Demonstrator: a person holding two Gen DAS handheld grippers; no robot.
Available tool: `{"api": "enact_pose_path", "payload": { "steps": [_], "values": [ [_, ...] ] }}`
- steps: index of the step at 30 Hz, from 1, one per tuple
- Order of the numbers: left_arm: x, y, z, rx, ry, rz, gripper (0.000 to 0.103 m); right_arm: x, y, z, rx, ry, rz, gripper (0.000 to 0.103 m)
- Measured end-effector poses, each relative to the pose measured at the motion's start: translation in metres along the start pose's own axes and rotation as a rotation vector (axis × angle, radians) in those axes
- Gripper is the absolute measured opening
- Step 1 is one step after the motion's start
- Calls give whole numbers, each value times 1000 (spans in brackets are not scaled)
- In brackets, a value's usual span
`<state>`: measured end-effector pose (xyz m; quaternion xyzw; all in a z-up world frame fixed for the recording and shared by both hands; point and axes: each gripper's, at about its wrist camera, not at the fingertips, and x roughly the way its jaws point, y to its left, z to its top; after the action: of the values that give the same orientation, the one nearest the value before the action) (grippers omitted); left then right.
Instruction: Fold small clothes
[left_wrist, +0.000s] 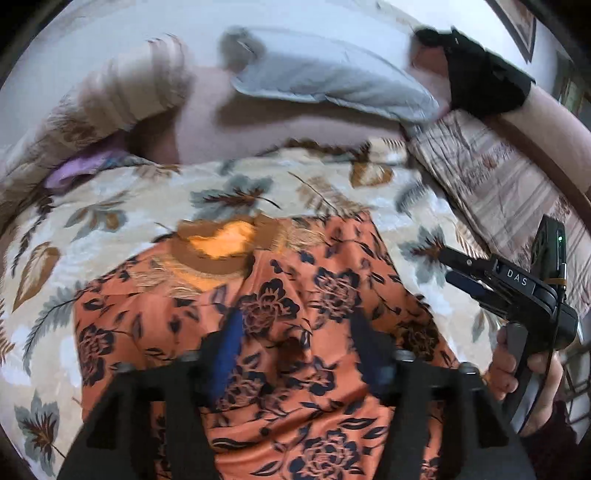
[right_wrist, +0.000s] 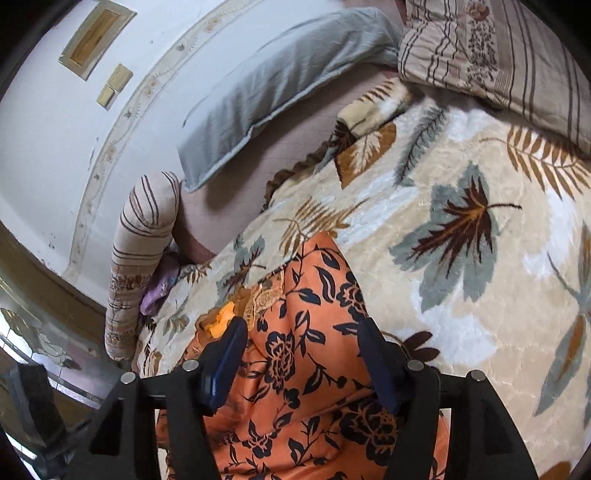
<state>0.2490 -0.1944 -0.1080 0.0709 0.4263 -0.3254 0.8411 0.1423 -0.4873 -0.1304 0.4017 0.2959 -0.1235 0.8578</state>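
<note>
An orange garment with a dark floral print (left_wrist: 303, 332) lies on a leaf-patterned blanket (left_wrist: 122, 206); its brown embroidered neckline (left_wrist: 218, 254) points away from me. My left gripper (left_wrist: 295, 332) is open just above the garment's middle, holding nothing. My right gripper (right_wrist: 301, 343) is open over the same garment (right_wrist: 295, 369), near the neckline (right_wrist: 258, 295). The right gripper also shows in the left wrist view (left_wrist: 454, 269) at the right, held in a hand, above the blanket beside the garment.
A grey pillow (right_wrist: 273, 85) and striped pillows (right_wrist: 498, 55) lie at the bed's head against a white wall (right_wrist: 55, 129). A striped bolster (right_wrist: 144, 240) and a purple cloth (right_wrist: 159, 291) lie at the blanket's edge. The blanket (right_wrist: 480, 240) spreads to the right.
</note>
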Motion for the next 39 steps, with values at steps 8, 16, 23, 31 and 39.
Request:
{"api": "enact_pose_path", "payload": {
  "steps": [8, 16, 23, 31, 39],
  "values": [
    [-2, 116, -59, -251, -62, 320, 65, 28, 45, -36, -215, 88, -28, 66],
    [32, 163, -89, -317, 21, 410, 65, 59, 160, -104, -736, 163, -86, 66],
    [42, 179, -96, -365, 80, 365, 65, 155, 202, -135, -1136, 436, -386, 67],
    [42, 177, -98, -348, 73, 376, 67, 160, 188, -99, -1024, 380, -412, 16],
    [41, 160, -102, -268, 47, 457, 67, 66, 42, -39, -426, 315, -280, 24]
  ]
}}
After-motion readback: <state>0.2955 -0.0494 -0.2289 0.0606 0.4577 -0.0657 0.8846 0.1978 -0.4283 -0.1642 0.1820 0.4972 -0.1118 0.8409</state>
